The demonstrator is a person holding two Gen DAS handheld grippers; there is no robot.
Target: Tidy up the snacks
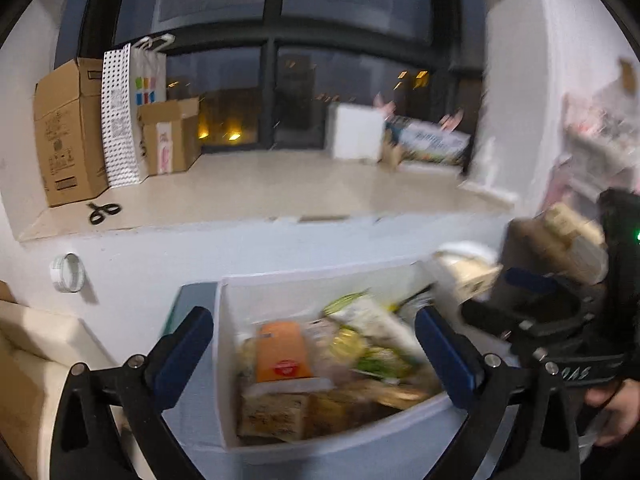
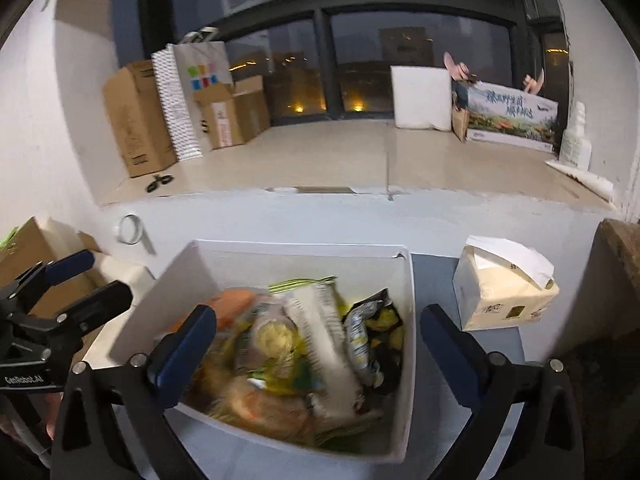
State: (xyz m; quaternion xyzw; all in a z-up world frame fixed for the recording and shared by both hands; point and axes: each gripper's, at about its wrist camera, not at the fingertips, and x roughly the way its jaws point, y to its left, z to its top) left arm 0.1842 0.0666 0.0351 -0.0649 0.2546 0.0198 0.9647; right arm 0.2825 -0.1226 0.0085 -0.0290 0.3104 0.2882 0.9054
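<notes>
A white box (image 1: pixel 228 360) (image 2: pixel 404 360) holds several snack packets, among them an orange packet (image 1: pixel 282 352) and a long white packet (image 2: pixel 324 340). My left gripper (image 1: pixel 316 356) is open and empty, hovering over the box. My right gripper (image 2: pixel 318 360) is open and empty, also over the box. The right gripper's body shows at the right of the left wrist view (image 1: pixel 560 320). The left gripper shows at the left edge of the right wrist view (image 2: pixel 68 296).
A tissue pack (image 2: pixel 504 292) sits right of the box. A tape roll (image 2: pixel 130 230) lies by the wall. On the window ledge (image 2: pixel 340 156) stand cardboard boxes (image 2: pixel 136 120), a paper bag (image 2: pixel 200 80), scissors (image 2: pixel 159 182), a white box (image 2: pixel 420 98) and a bottle (image 2: pixel 576 140).
</notes>
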